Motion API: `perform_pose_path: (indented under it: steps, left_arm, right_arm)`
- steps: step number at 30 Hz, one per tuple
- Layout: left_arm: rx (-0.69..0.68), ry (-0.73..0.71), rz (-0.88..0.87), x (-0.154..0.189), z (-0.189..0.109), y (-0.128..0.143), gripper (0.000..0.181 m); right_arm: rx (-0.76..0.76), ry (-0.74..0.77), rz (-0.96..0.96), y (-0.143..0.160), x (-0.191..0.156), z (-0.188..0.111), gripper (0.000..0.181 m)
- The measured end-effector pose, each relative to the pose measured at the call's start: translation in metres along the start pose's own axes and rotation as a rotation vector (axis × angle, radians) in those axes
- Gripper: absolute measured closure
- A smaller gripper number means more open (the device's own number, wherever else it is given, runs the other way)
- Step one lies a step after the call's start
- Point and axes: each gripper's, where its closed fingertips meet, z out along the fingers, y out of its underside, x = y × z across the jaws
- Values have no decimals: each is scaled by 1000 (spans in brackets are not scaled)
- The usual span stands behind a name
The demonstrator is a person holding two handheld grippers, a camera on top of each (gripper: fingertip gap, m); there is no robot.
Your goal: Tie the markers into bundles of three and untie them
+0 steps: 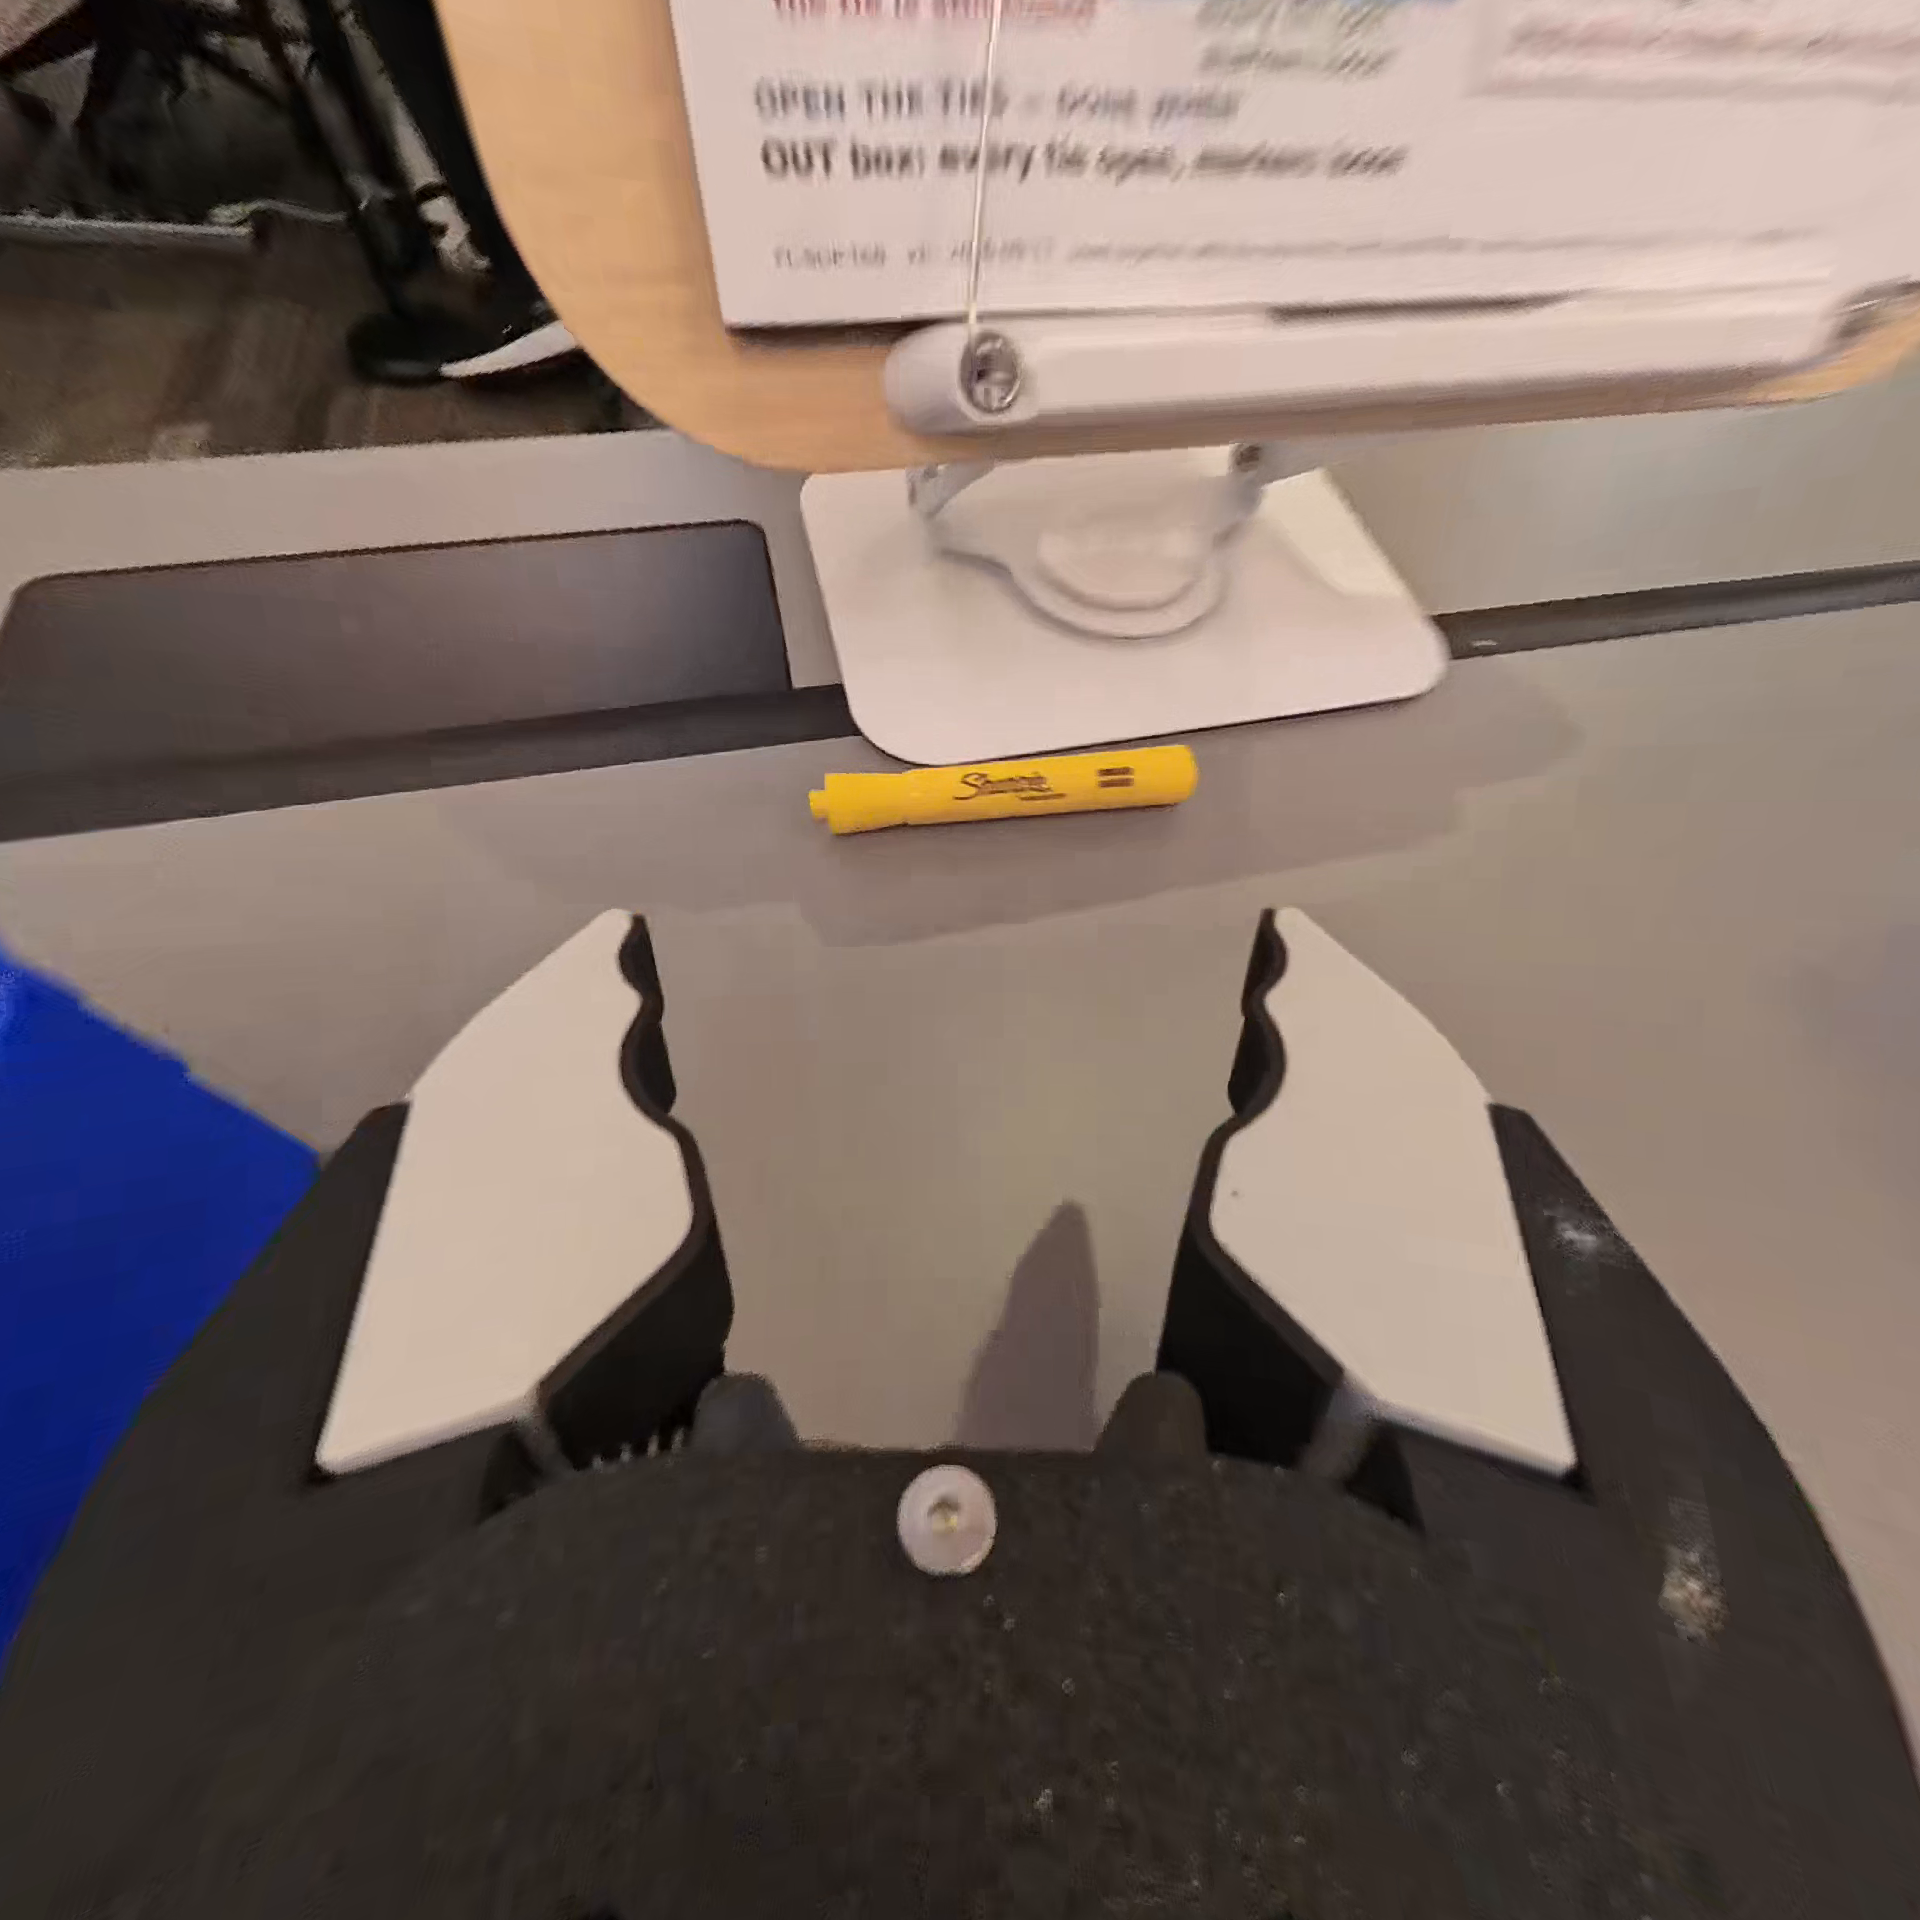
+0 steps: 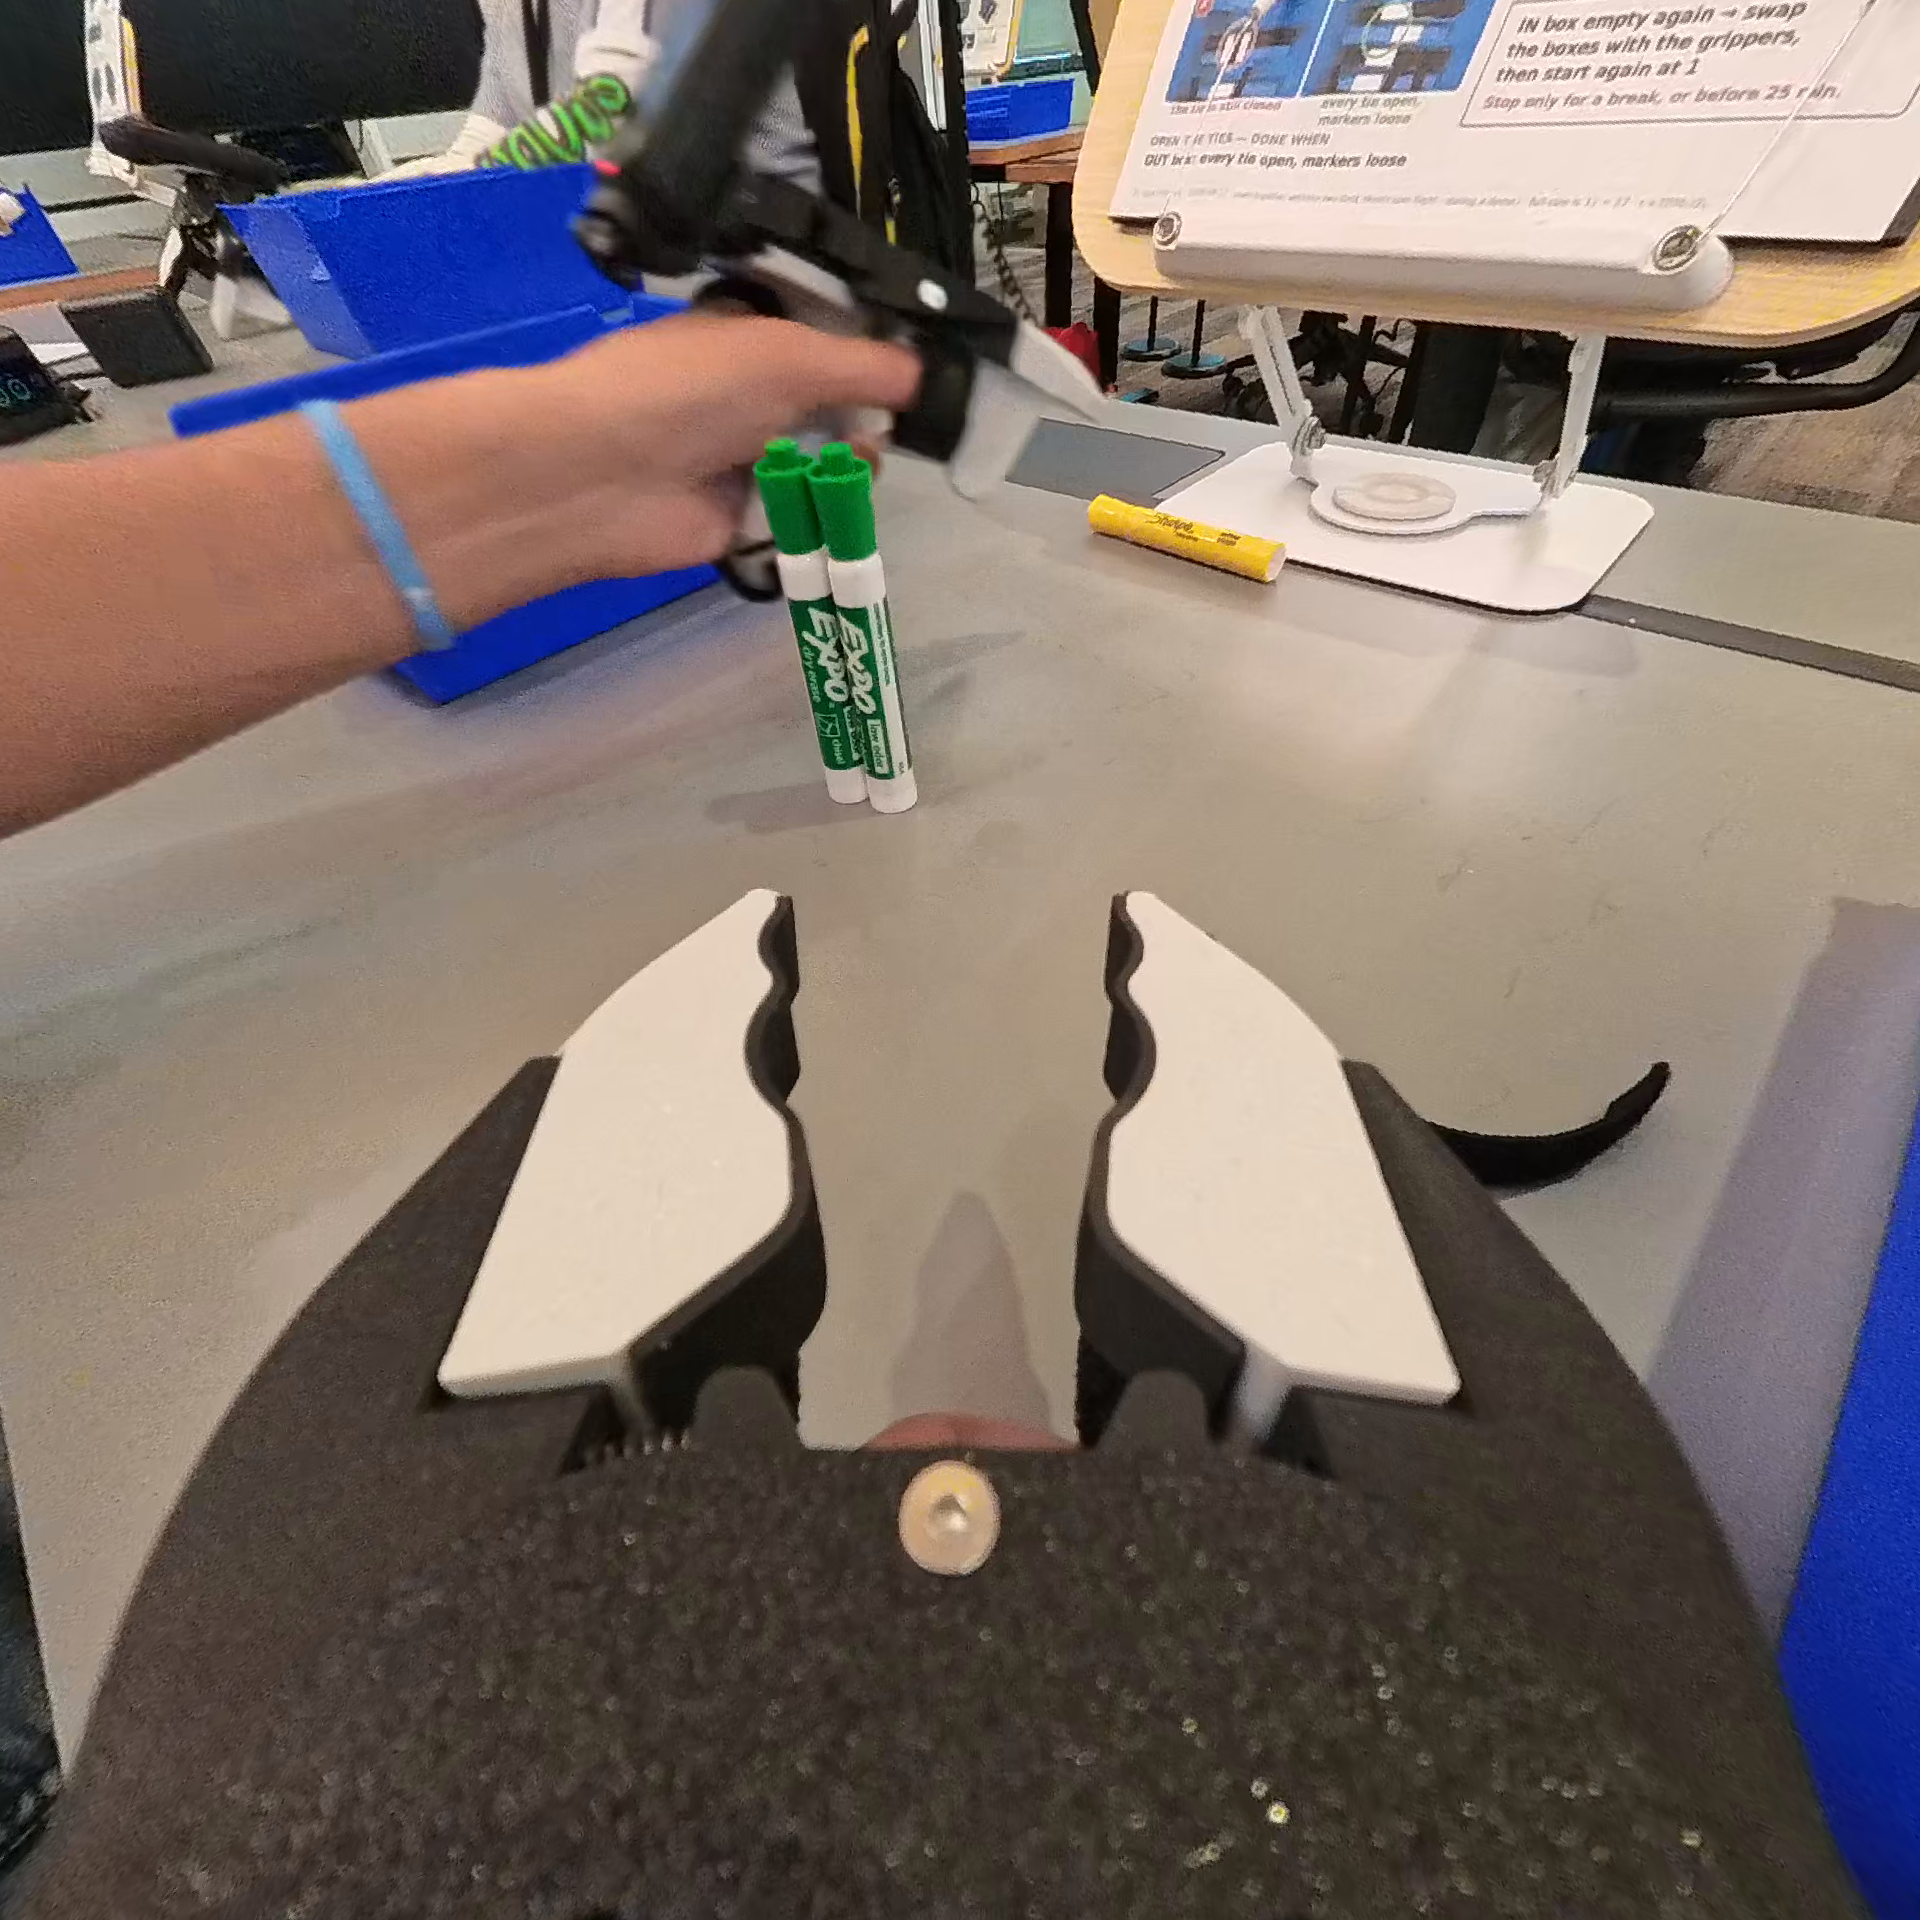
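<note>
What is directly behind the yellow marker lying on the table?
Directly behind the yellow marker sits the flat white base of the document stand, on the grey table. Whether marker and base touch is unclear. The tilted wooden board above hides whatever lies farther back.

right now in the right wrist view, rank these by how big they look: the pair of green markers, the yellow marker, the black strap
1. pair of green markers, standing upright, longest.
2. yellow marker and black strap: look alike in length, so not ranked. The strap lies nearer the camera and is partly hidden behind the right gripper.

Each gripper has a grainy black body, white fingers with wavy black pads, and one silver screw.
</note>
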Motion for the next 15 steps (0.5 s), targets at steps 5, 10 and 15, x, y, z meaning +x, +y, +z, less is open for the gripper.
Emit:
perform_pose_path:
  steps: [5, 10, 15]
  left_arm:
    - [-180, -46, 30, 15, 77, 17, 67]
    - [-253, -104, 1, 12, 114, 20, 63]
    - [-276, -78, -51, 22, 125, 17, 50]
  right_arm:
    - [-7, 7, 0, 2, 4, 0, 124]
    - [-6, 3, 12, 3, 5, 1, 125]
    - [-13, 1, 10, 5, 5, 2, 124]
